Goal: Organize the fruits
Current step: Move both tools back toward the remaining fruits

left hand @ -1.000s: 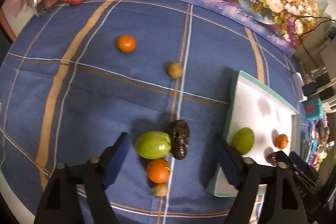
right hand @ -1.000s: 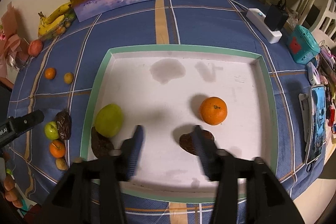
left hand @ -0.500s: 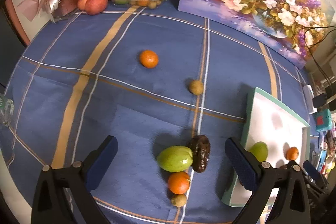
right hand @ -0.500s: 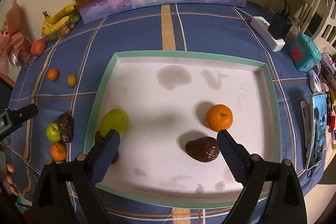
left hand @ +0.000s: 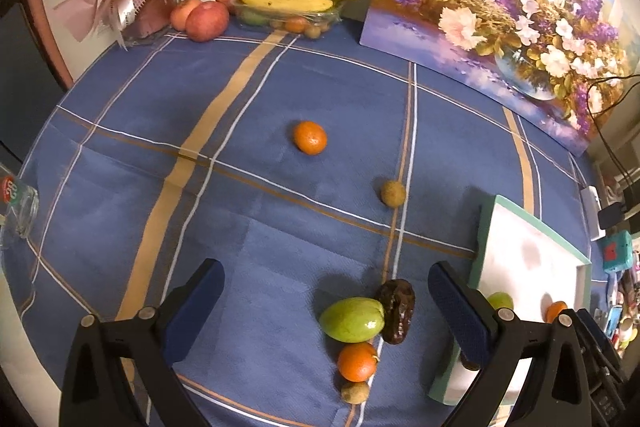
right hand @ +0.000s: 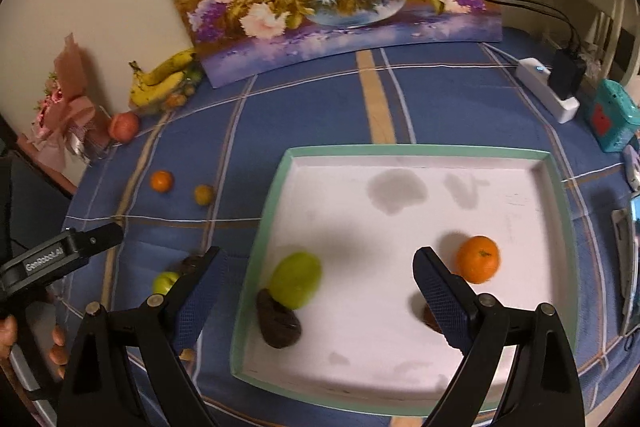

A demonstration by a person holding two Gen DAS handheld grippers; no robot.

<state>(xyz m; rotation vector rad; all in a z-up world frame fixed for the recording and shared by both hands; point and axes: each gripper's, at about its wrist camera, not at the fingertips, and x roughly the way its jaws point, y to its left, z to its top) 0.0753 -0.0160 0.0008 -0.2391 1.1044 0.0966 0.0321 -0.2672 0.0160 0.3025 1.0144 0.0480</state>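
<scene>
Blue tablecloth (left hand: 280,75), perhaps four fruits (tray (right hand: 556,195)).

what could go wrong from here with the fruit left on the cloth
1. The green fruit, dark fruit and orange lie touching in a tight cluster, so the open left gripper closing on one could knock the round ones rolling.
2. The tray has a raised rim; a low carry could clip it.
3. In the tray, the green fruit leans on a dark one; a fruit dropped nearby may shift them.
</scene>
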